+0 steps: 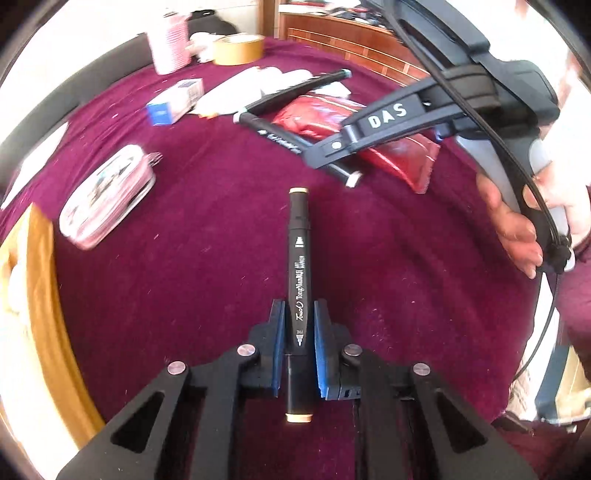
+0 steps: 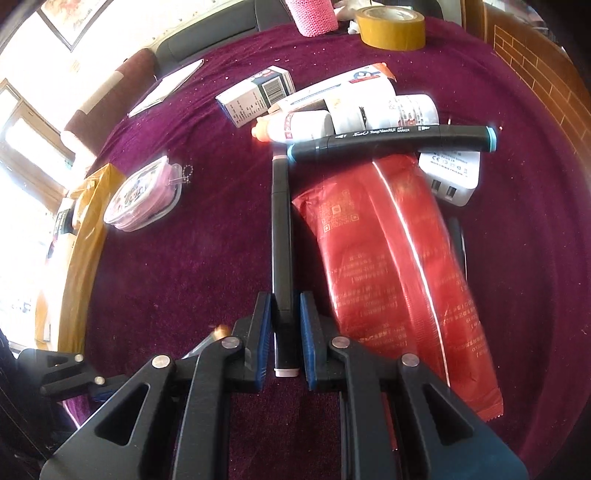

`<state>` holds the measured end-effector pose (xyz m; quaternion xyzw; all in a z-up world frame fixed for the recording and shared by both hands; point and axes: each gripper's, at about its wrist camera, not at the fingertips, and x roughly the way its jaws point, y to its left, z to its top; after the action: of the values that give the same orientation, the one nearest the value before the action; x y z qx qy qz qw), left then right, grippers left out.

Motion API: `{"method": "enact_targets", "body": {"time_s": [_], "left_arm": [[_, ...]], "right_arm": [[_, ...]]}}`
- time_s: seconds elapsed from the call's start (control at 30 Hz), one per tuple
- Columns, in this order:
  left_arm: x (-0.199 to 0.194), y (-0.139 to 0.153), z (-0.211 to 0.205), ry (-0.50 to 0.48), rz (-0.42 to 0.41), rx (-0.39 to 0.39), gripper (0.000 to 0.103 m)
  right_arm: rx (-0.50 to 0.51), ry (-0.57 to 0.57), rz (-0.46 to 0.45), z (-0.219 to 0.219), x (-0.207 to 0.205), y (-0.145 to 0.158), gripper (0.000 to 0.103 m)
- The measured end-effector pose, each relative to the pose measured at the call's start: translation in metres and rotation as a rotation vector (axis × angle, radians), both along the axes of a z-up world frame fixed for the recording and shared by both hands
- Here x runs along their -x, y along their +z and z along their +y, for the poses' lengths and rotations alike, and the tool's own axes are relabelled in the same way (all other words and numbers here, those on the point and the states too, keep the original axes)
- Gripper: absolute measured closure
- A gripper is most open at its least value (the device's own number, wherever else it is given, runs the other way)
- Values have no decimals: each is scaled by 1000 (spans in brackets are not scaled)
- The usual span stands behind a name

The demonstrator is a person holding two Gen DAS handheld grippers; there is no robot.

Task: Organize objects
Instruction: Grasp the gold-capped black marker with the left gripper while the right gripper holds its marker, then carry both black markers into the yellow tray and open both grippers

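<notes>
My left gripper [image 1: 299,314] is shut on a black marker with tan end caps [image 1: 298,258], which points away over the maroon cloth [image 1: 184,266]. My right gripper [image 2: 282,302] is shut on a black marker with pink-white end caps [image 2: 281,229]; in the left wrist view the right gripper's fingers [image 1: 332,151] hold this marker [image 1: 280,140] low over the cloth. A third black marker with blue caps [image 2: 391,142] lies across a red packet [image 2: 399,258] and white bottles [image 2: 354,110].
A pink-lidded clear box [image 2: 144,195] sits at the left. A small white-blue carton [image 2: 255,96], a tape roll [image 2: 391,27], a pink knitted cup [image 2: 312,14] and a white charger [image 2: 452,173] lie further back. The table's wooden rim [image 1: 48,295] runs along the left.
</notes>
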<state>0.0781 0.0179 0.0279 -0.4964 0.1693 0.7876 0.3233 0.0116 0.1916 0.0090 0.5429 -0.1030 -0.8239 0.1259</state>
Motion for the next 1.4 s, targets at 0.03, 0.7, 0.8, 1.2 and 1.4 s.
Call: {"method": "enact_targets", "body": {"time_s": [0.03,0.7,0.8,1.2,1.4], "left_arm": [[0,0,2,4,14,3,91],[-38,45,-72,198,118,-337,92],[-46,61,-107,258,126,-430,92],[-67,110,-269,520,282,-570,91],[-41,89,-323,637,238,-428,91]], "right_arm": [[-10,-3,3,-3,2,-1,91],[-50,-35,118,-32,-1,17,91],[28,-12,144,-37,-17,35,91],[224,240,200,-156,-51,84,90],[301,309,85,-226,-42,55,90]]}}
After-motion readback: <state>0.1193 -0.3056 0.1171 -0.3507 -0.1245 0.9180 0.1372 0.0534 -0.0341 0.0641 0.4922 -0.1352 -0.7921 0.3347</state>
